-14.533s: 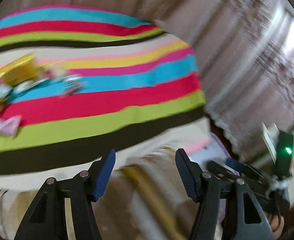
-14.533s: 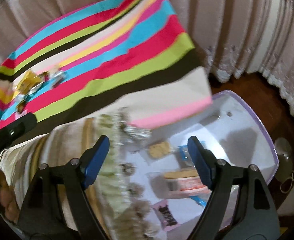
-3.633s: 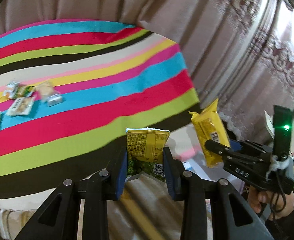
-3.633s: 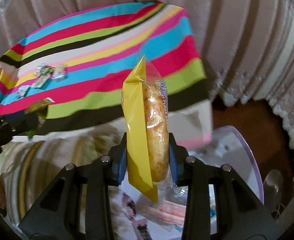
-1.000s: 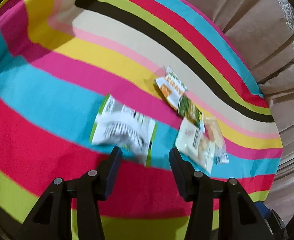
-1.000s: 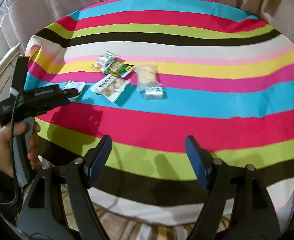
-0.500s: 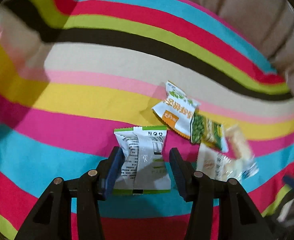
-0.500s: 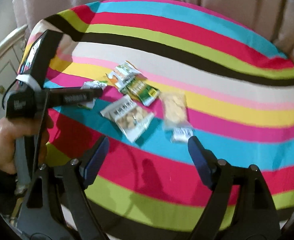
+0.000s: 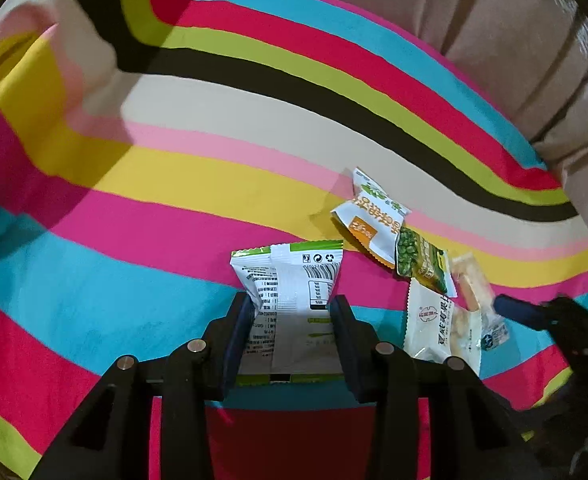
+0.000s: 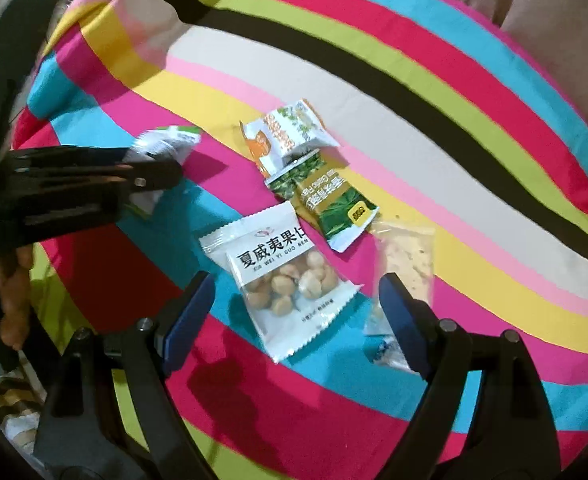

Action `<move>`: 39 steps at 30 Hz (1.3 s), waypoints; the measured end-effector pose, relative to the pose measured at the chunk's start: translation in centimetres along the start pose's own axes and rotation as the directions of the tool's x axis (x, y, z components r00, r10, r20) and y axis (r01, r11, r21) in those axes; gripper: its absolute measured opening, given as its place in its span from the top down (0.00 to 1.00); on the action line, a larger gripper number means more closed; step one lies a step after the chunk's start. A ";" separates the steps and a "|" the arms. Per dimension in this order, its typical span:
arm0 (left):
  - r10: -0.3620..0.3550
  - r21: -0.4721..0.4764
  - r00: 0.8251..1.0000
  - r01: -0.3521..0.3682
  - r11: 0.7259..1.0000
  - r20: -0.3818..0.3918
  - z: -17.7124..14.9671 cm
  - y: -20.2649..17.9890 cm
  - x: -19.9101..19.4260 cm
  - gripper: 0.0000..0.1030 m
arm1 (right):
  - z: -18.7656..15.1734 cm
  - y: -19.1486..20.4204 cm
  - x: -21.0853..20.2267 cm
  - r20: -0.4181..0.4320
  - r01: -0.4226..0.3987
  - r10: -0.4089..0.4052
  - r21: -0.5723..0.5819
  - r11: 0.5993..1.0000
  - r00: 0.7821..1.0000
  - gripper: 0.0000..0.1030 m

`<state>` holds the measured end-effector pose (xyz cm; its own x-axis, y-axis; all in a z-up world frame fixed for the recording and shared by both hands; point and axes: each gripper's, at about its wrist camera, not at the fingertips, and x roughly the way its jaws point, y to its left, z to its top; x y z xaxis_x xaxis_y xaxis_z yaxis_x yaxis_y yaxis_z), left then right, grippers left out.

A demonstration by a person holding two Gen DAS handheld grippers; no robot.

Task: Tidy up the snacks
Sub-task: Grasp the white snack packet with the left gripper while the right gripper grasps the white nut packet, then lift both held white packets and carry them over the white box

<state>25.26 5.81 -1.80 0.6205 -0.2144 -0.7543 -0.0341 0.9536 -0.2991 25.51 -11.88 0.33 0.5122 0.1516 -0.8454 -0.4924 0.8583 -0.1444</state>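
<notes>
My left gripper [image 9: 291,312] has its fingers on both sides of a white and green snack packet [image 9: 294,304] on the striped cloth, pinching its edges; the same packet [image 10: 165,142] shows under that gripper in the right wrist view. My right gripper [image 10: 296,308] is open and hovers over a white macadamia nut packet [image 10: 281,276]. A clear cracker packet [image 10: 408,256] lies by its right finger. A green pea packet [image 10: 330,200] and a white and orange packet [image 10: 285,136] lie just beyond.
The striped cloth [image 9: 173,168] covers the whole table, with beige curtains [image 9: 494,20] behind it. The nut packet [image 9: 438,328], pea packet [image 9: 422,260] and white and orange packet [image 9: 374,220] lie to the right of my left gripper. The right gripper's tip [image 9: 534,312] enters there.
My left gripper has narrowed onto the white and green packet. My right gripper has come down close over the nut packet.
</notes>
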 end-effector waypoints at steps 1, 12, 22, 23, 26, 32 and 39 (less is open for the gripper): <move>-0.008 -0.013 1.000 0.008 1.000 0.002 -0.1 0.2 -0.2 0.59 | 0.1 -0.1 0.3 -0.005 -0.011 0.011 0.004 1.000 1.000 0.17; -0.029 -0.053 0.999 0.030 0.998 0.014 -0.1 1.1 -0.3 0.59 | 0.7 -0.8 2.3 -0.027 -0.101 0.104 0.093 0.990 0.994 0.47; -0.013 -0.044 1.000 0.014 0.999 0.016 -1.3 0.5 -0.8 0.60 | -2.2 -0.6 0.4 -0.040 -0.066 0.073 0.155 0.986 0.997 0.50; -0.014 -0.046 1.000 0.015 0.999 0.016 -1.5 0.5 -1.0 0.60 | -2.6 -0.5 0.1 -0.040 -0.067 0.074 0.159 0.985 0.996 0.50; -0.022 -0.054 1.000 0.023 0.998 0.017 -2.0 0.8 -1.5 0.60 | -3.8 -0.4 -0.8 -0.046 -0.062 0.071 0.171 0.983 0.996 0.51; -0.050 -0.087 0.998 0.053 0.995 0.030 -2.9 0.9 -3.0 0.60 | -6.0 -0.8 -2.6 -0.053 -0.047 0.060 0.220 0.974 0.997 0.52; -0.085 -0.090 0.995 0.089 0.992 0.052 -4.9 -1.0 -5.8 0.60 | -8.5 -2.4 -6.9 -0.024 -0.009 0.017 0.291 0.957 1.000 0.53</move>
<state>17.84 5.03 -0.02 0.6609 -0.2831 -0.6951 -0.0488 0.9080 -0.4161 17.22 -19.18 2.10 0.4869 0.1542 -0.8598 -0.2711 0.9624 0.0191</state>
